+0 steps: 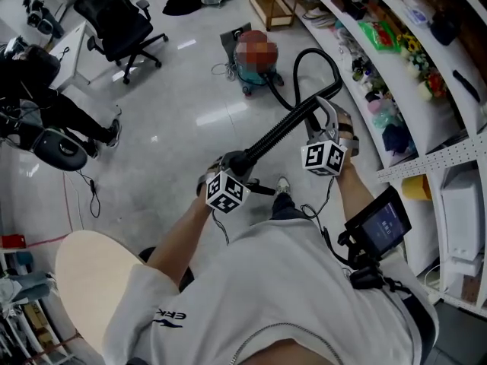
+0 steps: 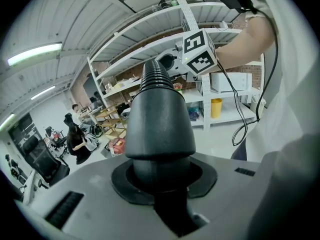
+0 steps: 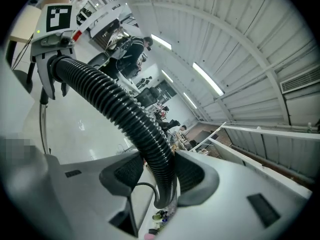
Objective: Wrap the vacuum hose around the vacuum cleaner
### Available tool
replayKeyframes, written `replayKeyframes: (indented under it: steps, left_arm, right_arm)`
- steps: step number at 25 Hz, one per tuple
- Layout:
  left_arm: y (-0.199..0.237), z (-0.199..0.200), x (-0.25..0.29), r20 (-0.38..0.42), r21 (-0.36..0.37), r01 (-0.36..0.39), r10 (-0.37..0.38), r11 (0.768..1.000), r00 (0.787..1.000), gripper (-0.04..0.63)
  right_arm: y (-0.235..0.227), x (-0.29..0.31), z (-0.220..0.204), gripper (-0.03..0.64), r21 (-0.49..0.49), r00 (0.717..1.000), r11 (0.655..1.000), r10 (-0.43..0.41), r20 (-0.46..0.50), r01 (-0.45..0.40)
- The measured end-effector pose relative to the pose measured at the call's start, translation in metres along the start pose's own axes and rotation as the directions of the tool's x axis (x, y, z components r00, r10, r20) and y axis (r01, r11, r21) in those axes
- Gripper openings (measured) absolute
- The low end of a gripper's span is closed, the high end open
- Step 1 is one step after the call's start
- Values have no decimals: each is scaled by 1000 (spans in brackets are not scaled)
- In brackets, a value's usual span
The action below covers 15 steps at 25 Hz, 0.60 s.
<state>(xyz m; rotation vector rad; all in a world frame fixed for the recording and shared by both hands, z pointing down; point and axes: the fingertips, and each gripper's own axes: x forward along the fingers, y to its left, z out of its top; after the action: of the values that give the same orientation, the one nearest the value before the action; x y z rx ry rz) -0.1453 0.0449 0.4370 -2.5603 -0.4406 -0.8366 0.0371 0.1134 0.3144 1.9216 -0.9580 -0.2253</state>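
The left gripper (image 2: 160, 184) and the right gripper (image 3: 162, 176) both had their jaws pinching the long black ribbed vacuum hose (image 1: 281, 131), held up well apart from the small teal vacuum cleaner (image 1: 247, 74) on the floor (image 1: 183, 112), so holding tight and bringing it closer before winding looked best.

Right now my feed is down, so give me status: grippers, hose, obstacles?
Left gripper and right gripper both shut on hose. Hose unwrapped, runs to vacuum on floor. Shelves close at right.
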Motion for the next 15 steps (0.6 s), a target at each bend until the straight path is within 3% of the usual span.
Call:
replayKeyframes:
  steps: [15]
  left_arm:
    - [111,57,94,-44,-76,-129,126,989,991,84]
  right_arm:
    - [-64,163,-24,190,7,990,997,76,119,-77]
